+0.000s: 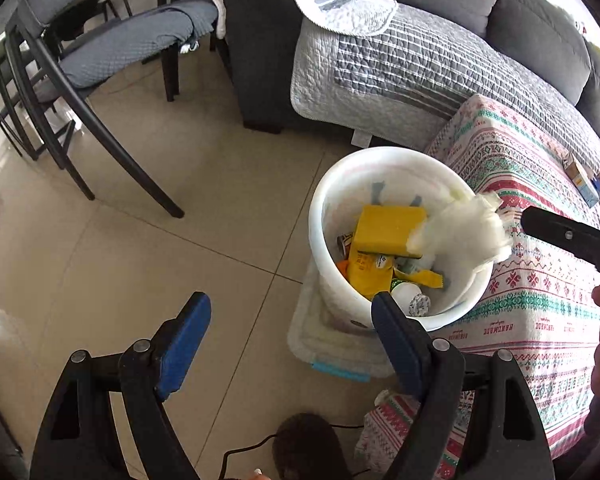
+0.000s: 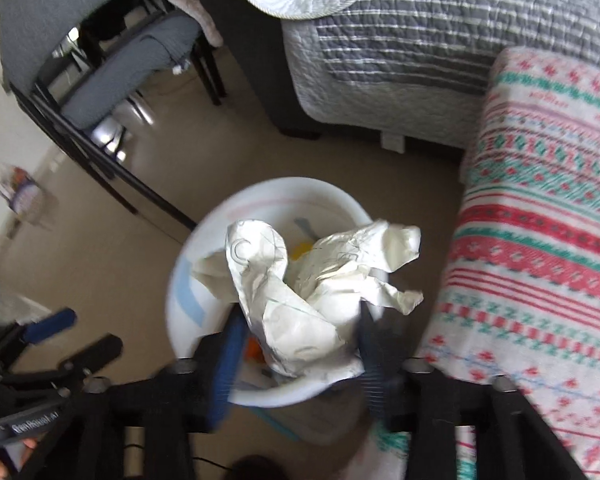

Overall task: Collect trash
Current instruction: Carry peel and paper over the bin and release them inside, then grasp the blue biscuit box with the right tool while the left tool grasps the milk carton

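The blue-padded fingers [image 2: 230, 354] of the right gripper [image 2: 300, 356] are seen standing apart directly above the white bucket [image 2: 204, 240], with a crumpled white paper [image 2: 312, 288] lying loosely between them; whether the pads still touch it cannot be told through the blur, so it is judged to be at the point of release. The left gripper [image 1: 288, 344] is held just beside the bucket, over the tiled floor [image 1: 140, 240], its fingers spread wide and empty.

The task is judged well along: inside the bucket a yellow box [image 1: 388, 228], yellow wrappers [image 1: 368, 276] and a small white bottle [image 1: 406, 292] are already gathered. The paper is not yet settled inside. On the patterned cloth [image 1: 540, 280] beside the bucket, a small carton [image 1: 580, 180] is seen near the far edge; whether it counts as trash cannot be told.

The paper is thin, creased and irregular. The bucket is round, smooth plastic. The cloth is soft, banded in red and green.
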